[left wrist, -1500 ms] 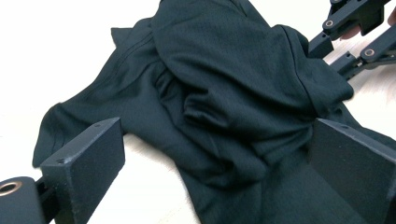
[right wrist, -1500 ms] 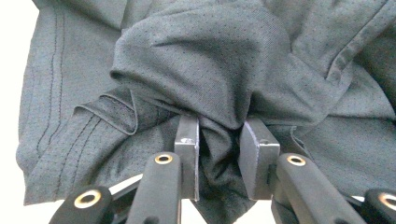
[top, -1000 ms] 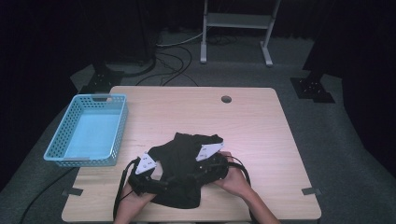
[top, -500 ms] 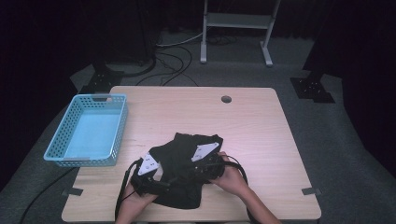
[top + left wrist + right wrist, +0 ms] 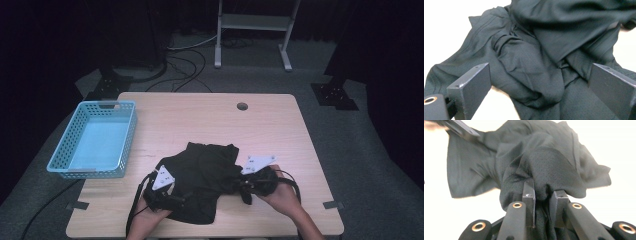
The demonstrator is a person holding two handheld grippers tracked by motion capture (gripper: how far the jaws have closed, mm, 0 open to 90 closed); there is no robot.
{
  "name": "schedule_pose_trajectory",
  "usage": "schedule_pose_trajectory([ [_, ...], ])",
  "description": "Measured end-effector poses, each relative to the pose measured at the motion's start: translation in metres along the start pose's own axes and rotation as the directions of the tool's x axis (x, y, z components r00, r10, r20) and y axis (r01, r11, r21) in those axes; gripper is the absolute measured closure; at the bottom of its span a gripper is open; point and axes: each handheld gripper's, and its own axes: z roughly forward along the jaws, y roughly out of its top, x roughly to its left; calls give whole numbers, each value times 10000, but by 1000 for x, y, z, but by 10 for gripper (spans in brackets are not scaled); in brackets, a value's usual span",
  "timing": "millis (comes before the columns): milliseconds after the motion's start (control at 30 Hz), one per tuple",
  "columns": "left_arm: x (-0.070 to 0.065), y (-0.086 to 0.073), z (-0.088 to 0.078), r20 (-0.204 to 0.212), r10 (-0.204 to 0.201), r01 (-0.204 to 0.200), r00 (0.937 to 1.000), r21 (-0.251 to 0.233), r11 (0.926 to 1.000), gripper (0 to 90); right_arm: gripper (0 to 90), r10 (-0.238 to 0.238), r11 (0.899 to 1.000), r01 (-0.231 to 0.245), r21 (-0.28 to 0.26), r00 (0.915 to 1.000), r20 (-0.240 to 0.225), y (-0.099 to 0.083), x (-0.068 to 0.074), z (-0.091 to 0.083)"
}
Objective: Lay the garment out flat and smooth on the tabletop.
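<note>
A crumpled black garment (image 5: 202,180) lies on the near middle of the wooden table (image 5: 200,120). My left gripper (image 5: 172,197) rests at its left edge, held by a hand. In the left gripper view the jaws stand wide open over the cloth (image 5: 536,62), with nothing pinched between them. My right gripper (image 5: 245,186) sits at the garment's right side. In the right gripper view its jaws are shut on a bunched fold of the black mesh fabric (image 5: 544,172), which drapes over both fingers (image 5: 529,192).
An empty light blue plastic basket (image 5: 95,140) stands at the table's left edge. A small round cable hole (image 5: 242,106) sits near the far edge. Cables trail from both grippers toward the near edge. A metal stand (image 5: 252,30) is on the floor beyond.
The left gripper has slid slightly toward the near edge along the garment's left side. The right gripper has shifted a little right, drawing the cloth with it.
</note>
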Motion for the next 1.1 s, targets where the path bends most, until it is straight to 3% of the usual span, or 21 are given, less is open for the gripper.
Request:
schedule_pose_trajectory([
  [333, -5, 4, 10, -52, 296, -294, 9995, 256, 9992, 41, 775, 1050, 9933, -1080, 422, 9922, 669, -65, -25, -34],
  [533, -6, 8, 18, -118, 470, -465, 9988, 417, 9981, 41, 768, 1554, 9839, -1628, 739, 9830, 974, -103, -29, -52],
  [800, -8, 16, 34, -35, 696, -691, 9976, 801, 9944, 42, 758, 1935, 9737, -2068, 956, 9722, 1322, -136, -30, -75],
  [933, -10, 21, 38, -3, 831, -827, 9965, 905, 9925, 47, 750, 2177, 9689, -2307, 895, 9667, 1346, -146, -31, -79],
  [1000, -12, 24, 40, 67, 992, -993, 9950, 1054, 9895, 51, 678, 2315, 9662, -2429, 867, 9650, 1234, -148, -31, -80],
  [1100, -14, 27, 43, 140, 1098, -1107, 9939, 1109, 9876, 60, 487, 2430, 9631, -2524, 934, 9648, 1009, -146, -32, -84],
])
